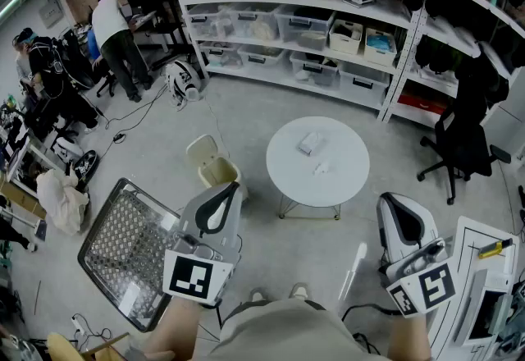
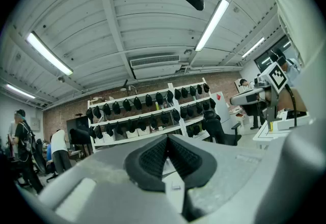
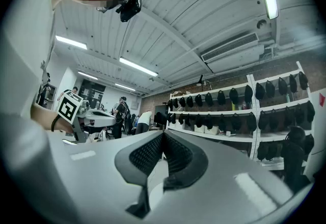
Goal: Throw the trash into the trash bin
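On round tbl [image 1: 344, 146], trash [image 1: 310, 143] lies well apart from fingers [image 1: 215, 207].

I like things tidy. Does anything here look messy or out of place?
Yes, a little. Two small white scraps lie on the round table instead of in the bin, whose lid stands open. A cable trails loose across the floor.

Trash [image 1: 310, 143] on table [image 1: 349, 179], bin [image 1: 216, 172] to its left — shelves [image 1: 295, 19] behind

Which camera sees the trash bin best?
The head view: the trash bin stands open, left of the round table. Both gripper views miss it, showing shelves and ceiling instead.
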`<state>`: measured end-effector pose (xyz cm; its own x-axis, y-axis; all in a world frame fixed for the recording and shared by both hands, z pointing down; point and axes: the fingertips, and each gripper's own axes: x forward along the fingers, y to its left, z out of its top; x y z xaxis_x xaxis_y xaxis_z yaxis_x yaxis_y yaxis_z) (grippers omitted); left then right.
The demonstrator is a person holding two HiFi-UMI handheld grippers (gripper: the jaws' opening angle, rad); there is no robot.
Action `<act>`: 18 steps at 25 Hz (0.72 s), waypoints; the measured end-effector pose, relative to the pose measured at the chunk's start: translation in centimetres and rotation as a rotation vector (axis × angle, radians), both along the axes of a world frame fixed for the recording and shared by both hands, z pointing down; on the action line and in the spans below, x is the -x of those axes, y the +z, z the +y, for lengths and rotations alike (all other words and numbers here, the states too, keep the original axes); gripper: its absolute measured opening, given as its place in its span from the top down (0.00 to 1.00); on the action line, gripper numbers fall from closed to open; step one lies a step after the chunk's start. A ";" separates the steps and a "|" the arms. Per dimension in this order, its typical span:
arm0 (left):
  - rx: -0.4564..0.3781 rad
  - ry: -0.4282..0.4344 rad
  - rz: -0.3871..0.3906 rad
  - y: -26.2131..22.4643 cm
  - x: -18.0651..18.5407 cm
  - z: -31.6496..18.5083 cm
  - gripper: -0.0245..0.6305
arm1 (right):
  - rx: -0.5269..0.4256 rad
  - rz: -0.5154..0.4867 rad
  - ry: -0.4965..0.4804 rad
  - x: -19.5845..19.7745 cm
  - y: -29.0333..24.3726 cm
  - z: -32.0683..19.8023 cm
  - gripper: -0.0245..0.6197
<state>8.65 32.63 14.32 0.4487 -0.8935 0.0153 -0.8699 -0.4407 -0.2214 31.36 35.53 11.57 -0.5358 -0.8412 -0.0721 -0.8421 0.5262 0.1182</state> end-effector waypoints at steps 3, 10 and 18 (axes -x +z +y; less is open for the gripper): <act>0.015 -0.004 0.005 0.5 -0.7 0.1 0.96 | -0.005 -0.067 -0.006 -1.1 -0.3 0.1 0.96; 0.016 -0.014 -0.006 0.9 -2.4 0.2 0.96 | 0.004 -0.038 -0.025 -2.2 0.5 0.0 0.96; -0.009 -0.016 -0.025 1.2 -4.1 0.5 0.96 | 0.001 -0.062 -0.049 -3.7 0.8 -0.1 0.85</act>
